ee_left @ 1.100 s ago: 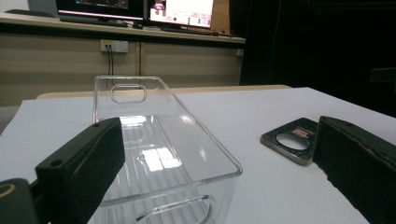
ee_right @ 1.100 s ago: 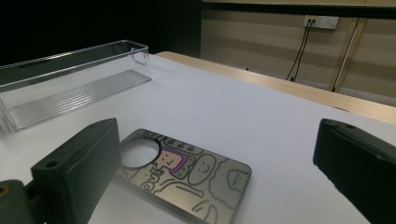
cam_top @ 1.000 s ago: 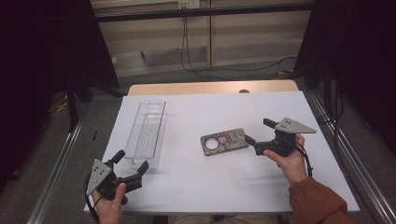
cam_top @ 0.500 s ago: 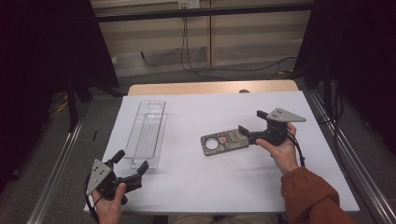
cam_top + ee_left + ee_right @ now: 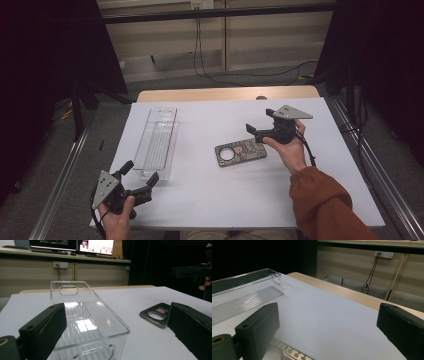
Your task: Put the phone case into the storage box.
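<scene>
A dark patterned phone case [image 5: 240,151] with a round hole lies flat near the middle of the white table [image 5: 210,200]. My right gripper [image 5: 260,120] hovers open just above and behind the case's right end, with nothing between its jaws. The right gripper view has the case's edge [image 5: 287,350] low between the open jaws. A clear plastic tray [image 5: 157,142] lies lengthwise at the left. My left gripper [image 5: 141,171] is open and empty at the tray's near end. In the left gripper view the tray [image 5: 85,320] is straight ahead and the case [image 5: 156,314] to the right.
The table's wooden far edge [image 5: 225,94] shows beyond the white top. Metal rails [image 5: 60,185] run along both sides of the table. Cables [image 5: 210,70] hang down the back wall. An orange sleeve [image 5: 325,205] comes in from the bottom right.
My right gripper has moved left and toward the far side, from beside the case to over its right end. The left gripper, tray and case have stayed put.
</scene>
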A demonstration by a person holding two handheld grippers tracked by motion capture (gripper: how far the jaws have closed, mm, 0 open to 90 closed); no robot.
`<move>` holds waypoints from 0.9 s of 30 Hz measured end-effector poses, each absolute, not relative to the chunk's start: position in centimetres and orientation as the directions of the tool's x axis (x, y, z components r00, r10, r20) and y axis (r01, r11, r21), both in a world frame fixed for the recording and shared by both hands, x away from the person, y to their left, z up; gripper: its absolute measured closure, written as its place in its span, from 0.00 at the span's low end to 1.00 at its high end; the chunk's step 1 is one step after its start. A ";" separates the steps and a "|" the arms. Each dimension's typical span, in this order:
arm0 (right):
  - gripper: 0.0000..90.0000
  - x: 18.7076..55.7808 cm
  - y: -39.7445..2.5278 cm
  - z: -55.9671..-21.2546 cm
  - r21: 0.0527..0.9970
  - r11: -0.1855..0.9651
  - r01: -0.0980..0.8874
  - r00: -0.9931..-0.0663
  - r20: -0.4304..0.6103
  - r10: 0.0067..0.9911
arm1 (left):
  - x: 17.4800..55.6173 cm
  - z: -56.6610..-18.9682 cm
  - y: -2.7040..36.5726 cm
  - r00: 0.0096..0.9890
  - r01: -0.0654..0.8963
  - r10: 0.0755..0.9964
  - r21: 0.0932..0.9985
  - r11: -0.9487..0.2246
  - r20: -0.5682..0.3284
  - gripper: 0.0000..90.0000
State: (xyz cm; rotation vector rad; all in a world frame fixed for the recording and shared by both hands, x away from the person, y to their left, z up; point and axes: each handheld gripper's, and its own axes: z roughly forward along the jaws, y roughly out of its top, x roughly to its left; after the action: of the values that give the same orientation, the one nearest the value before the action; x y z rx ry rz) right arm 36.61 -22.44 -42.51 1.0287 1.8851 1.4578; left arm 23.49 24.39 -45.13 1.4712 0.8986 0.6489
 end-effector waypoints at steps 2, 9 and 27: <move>0.05 37.1 -22.1 -42.5 0.958 0.128 0.256 -0.564 0.040 0.824 | 23.5 -45.1 24.4 0.541 0.155 0.833 0.987 0.034 -0.114 0.03; 0.14 38.5 -21.2 -42.4 0.951 0.155 0.266 -0.572 0.026 0.820 | 23.5 -45.2 24.4 0.535 0.156 0.837 0.987 0.034 -0.113 0.03; 0.44 41.6 -20.2 -42.2 0.937 0.171 0.305 -0.584 0.042 0.810 | 23.5 -45.2 24.5 0.541 0.158 0.833 0.987 0.033 -0.114 0.03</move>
State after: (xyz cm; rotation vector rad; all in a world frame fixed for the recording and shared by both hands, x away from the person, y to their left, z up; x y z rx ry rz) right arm 41.59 -20.19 -42.21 1.0504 1.9794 1.4094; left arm 23.54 24.45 -45.17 1.4734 0.9004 0.6470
